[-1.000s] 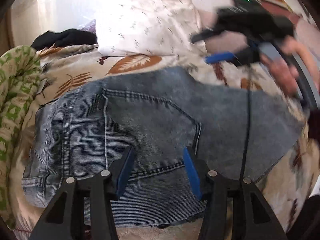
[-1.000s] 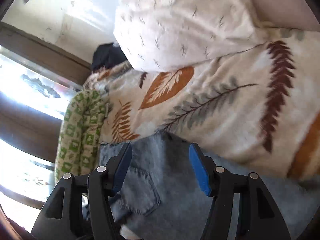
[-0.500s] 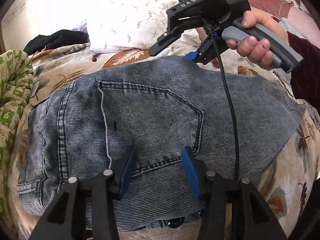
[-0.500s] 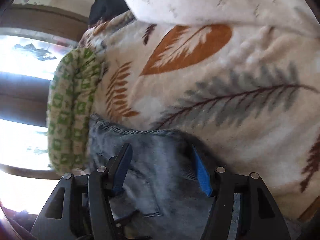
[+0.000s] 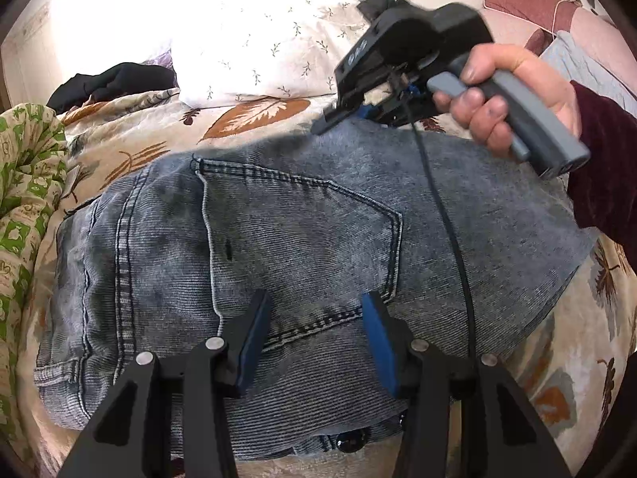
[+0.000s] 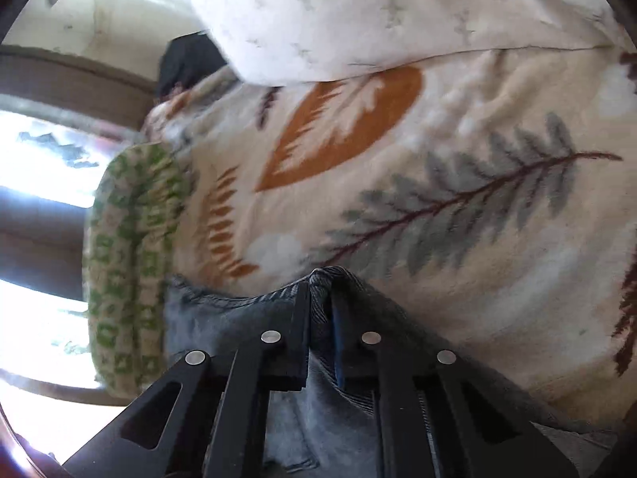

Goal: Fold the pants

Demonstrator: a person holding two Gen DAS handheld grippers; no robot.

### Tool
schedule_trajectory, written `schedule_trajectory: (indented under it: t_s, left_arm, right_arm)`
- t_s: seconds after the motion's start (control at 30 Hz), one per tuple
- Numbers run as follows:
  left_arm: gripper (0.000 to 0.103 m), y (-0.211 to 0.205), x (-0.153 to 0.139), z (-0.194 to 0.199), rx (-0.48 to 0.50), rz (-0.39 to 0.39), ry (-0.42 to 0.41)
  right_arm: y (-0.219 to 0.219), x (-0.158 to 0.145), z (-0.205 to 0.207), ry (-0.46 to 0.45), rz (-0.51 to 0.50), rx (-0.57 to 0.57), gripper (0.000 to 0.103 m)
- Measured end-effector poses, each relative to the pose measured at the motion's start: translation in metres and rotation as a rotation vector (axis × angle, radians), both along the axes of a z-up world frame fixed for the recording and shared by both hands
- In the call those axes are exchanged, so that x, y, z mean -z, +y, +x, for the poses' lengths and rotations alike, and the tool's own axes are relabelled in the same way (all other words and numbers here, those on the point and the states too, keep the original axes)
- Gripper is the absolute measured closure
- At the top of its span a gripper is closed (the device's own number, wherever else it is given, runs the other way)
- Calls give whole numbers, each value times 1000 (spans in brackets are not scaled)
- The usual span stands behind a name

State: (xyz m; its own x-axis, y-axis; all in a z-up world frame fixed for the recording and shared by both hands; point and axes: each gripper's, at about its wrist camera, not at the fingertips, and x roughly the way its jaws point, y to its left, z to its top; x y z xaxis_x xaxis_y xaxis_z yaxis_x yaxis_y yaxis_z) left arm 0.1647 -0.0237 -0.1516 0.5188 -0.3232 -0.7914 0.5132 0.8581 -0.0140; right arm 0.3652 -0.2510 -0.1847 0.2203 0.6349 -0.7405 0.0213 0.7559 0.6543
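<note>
Left gripper (image 5: 314, 332) fingers part-open above the jeans (image 5: 302, 239), over the back pocket, gripping nothing. Jeans lie flat on the leaf-print blanket (image 5: 557, 378) on the bed, below the white pillow (image 5: 258, 47). Right gripper (image 6: 320, 310), in a hand (image 5: 509, 95), has just been closing; fingers pinch the jeans' far edge.

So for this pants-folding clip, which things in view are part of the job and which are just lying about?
Part of the job:
- jeans, lying on the bed
- right gripper, shut on the jeans' far edge
- left gripper, open over the back pocket

Lying about:
- leaf-print blanket
- white pillow
- black garment
- green patterned quilt
</note>
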Motion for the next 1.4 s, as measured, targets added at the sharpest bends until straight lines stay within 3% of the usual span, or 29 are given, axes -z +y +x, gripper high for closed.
schedule_trajectory:
  t_s: [0.13,0.23,0.3,0.37,0.4,0.47,0.5,0.63,0.73,0.87,0.93,1.0,1.13,1.23,1.4]
  left_arm:
    - [52,0,-1,-4,3,6,0]
    - [52,0,0,-6,3,13,-5]
    - [52,0,0,-7,4,20,-13]
    - [52,-1,0,-9,5,27,-19]
    - [52,-1,0,-10,6,29,-19]
    - [52,0,0,-11,6,25,-18]
    - [52,1,0,-9,5,22,-15]
    - [52,4,-1,-6,-1,8,-2]
    - [52,4,-1,-7,-4,11,-4]
    - [52,3,0,-6,-7,11,-5]
    - [52,3,0,-6,-6,12,-6]
    - [52,4,0,-6,-7,12,-4]
    - [52,6,-2,-6,-11,6,5]
    - [52,7,-2,-5,-15,1,8]
    - [52,14,-6,-2,-38,-27,26]
  right_arm:
    - [3,20,1,-5,-106,43,100]
    - [7,19,0,-72,-151,38,102]
    - [3,22,-1,-96,-129,61,102]
    - [-7,24,-3,-100,-42,112,100]
    - [-17,21,-5,-126,-8,162,88]
    - [-32,11,-9,-148,21,235,87]
    - [-39,4,-12,-151,75,240,87]
    - [-36,-32,-26,-200,35,169,87]
    - [-26,-40,-35,-158,80,104,87]
    - [0,-25,-42,-106,36,62,85]
    - [4,-11,-40,-86,-34,82,85]
    - [4,12,-34,-28,-48,104,94]
    - [-17,25,-29,-78,-4,200,103]
    - [-28,36,-29,-58,71,257,103]
    - [-37,24,-50,-47,16,274,98]
